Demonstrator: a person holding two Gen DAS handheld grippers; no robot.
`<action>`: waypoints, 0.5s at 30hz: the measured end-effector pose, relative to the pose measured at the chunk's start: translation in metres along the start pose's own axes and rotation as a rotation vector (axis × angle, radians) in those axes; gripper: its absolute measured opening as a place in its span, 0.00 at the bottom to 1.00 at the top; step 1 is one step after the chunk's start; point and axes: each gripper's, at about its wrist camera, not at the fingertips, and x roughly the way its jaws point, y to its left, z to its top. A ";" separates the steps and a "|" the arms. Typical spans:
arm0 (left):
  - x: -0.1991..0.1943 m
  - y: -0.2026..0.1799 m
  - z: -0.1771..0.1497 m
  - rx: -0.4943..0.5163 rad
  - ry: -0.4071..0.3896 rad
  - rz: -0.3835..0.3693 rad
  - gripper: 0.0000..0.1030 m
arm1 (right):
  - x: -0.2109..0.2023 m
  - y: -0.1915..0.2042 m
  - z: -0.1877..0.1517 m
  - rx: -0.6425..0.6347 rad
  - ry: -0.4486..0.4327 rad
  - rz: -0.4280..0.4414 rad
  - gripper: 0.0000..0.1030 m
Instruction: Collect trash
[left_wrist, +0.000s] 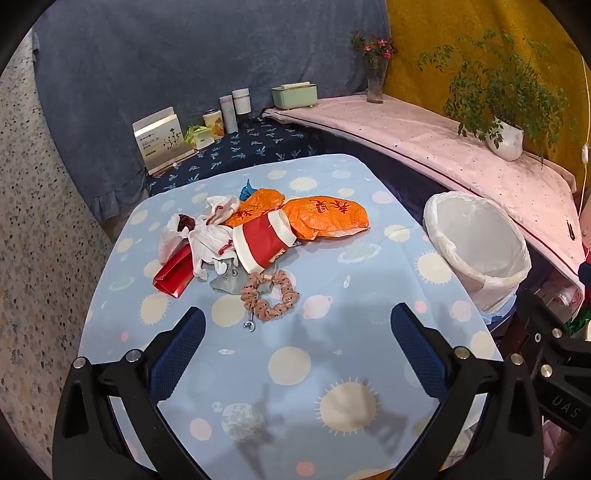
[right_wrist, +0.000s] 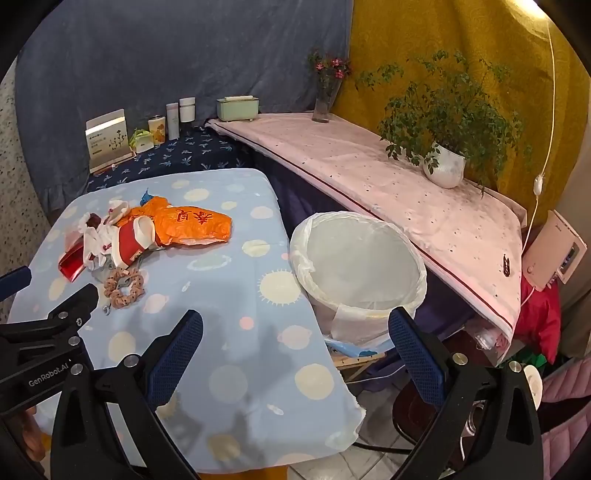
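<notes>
The left gripper (left_wrist: 297, 325) hangs over the near part of the pale blue planet-print tablecloth (left_wrist: 332, 369) with its blue-padded jaws spread as wide as they go, nothing between them and nothing touched. The heap of trash lies ahead of it, slightly toward its left finger. Nearest is a beige dotted fabric scrunchie (left_wrist: 269, 299), then a red-and-white paper cup (left_wrist: 264, 243) on its side, a crumpled white plastic bag (left_wrist: 207, 240), a flat red foil packet (left_wrist: 173, 275) and an orange plastic bag with red characters (left_wrist: 325, 216).

The right gripper (right_wrist: 295, 328) is equally wide open and empty, poised over the cloth's right edge. Just ahead, between its fingers, stands a round white bin lined with a white plastic bag (right_wrist: 358, 266), beside the table. The heap lies well off to its left.
</notes>
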 end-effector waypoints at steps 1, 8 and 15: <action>0.000 0.000 0.000 0.000 0.000 0.000 0.93 | 0.000 0.000 0.000 -0.001 -0.001 0.000 0.93; -0.002 -0.001 0.000 0.002 -0.004 -0.001 0.93 | -0.003 0.000 0.001 0.001 -0.013 -0.003 0.93; -0.003 -0.002 0.002 0.005 -0.007 -0.001 0.93 | -0.003 0.000 0.002 -0.001 -0.013 -0.004 0.93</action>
